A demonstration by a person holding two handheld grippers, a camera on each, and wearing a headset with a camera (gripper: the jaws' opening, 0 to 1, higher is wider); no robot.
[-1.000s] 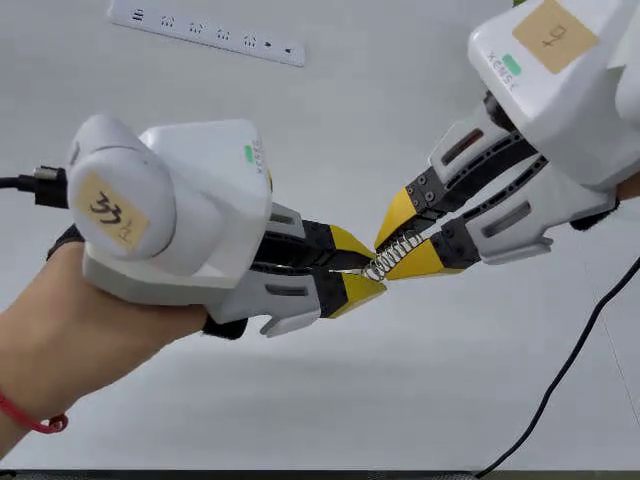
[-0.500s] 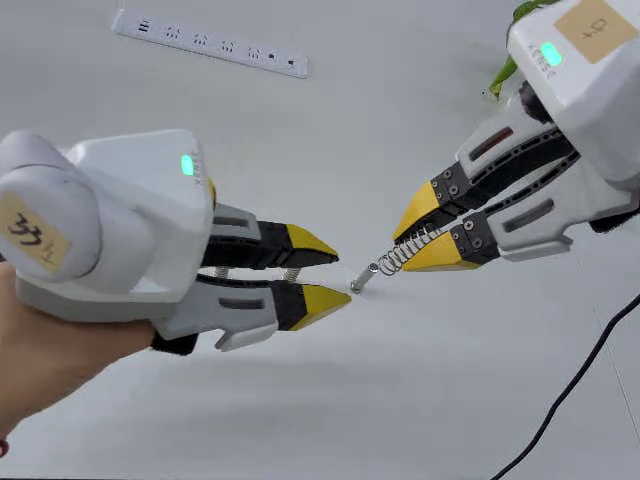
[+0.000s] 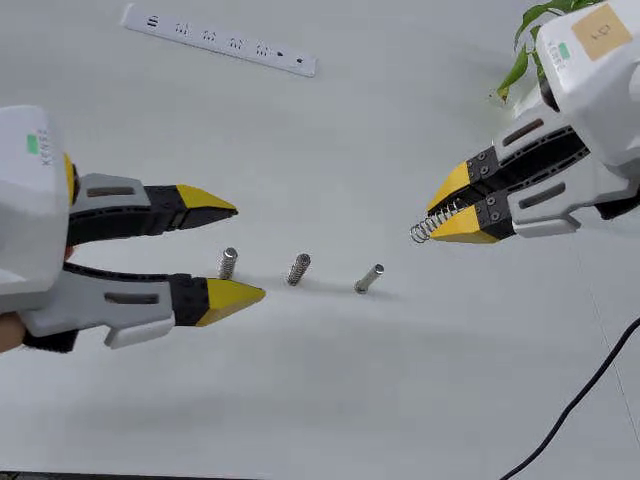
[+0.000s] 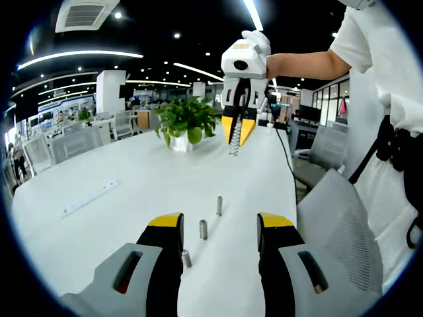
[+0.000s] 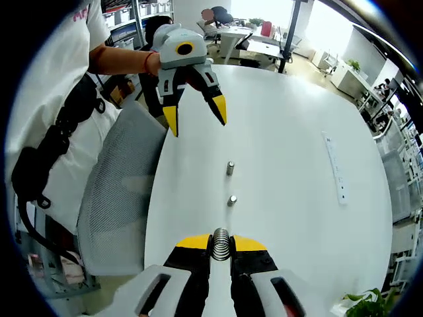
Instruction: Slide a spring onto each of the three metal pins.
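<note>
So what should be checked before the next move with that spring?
1. Coiled metal spring held firmly: ok, the right gripper is shut on it and most of the coil pokes out.
2. Smooth bare metal pin free: ok, it stands with no spring on it.
3. Spring lined up with that pin: not ok, it hangs off to one side.
4. Left gripper out of the way: ok, it is open, empty and apart from the bare pin.
5. Middle pin and pin nearest the left gripper carry springs: ok, both look ribbed.
</note>
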